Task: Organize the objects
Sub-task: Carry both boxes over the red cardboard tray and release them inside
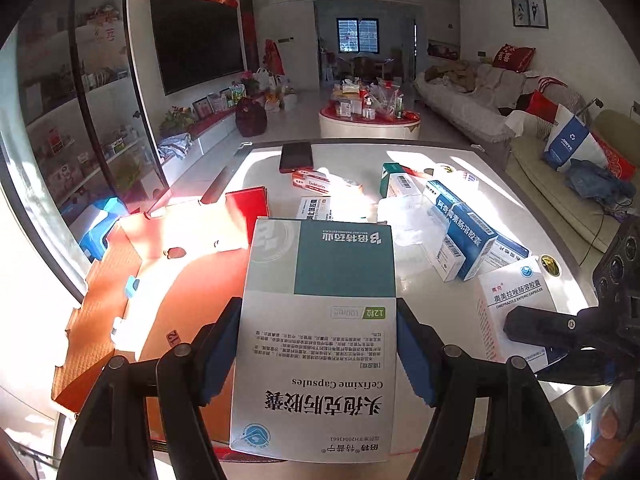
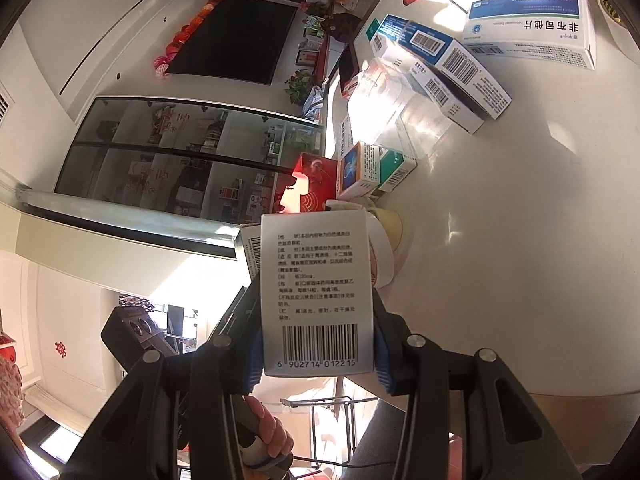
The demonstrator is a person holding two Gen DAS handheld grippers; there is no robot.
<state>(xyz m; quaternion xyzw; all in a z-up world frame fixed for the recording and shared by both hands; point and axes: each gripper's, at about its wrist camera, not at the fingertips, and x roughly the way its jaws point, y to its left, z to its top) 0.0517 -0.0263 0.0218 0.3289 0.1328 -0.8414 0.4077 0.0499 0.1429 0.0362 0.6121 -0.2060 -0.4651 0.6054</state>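
Left gripper [image 1: 318, 354] is clamping the Cefixime box [image 1: 318, 332], fingers pressing both sides. Right gripper [image 2: 316, 336] is gripping the barcode box [image 2: 316, 292] above the bench [image 2: 500, 240].

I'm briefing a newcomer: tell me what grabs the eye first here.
The left gripper clamps a large Cefixime Capsules box above an open red carton. The right gripper pinches a white barcoded box by its sides. More medicine boxes lie jumbled on the sunlit white table.
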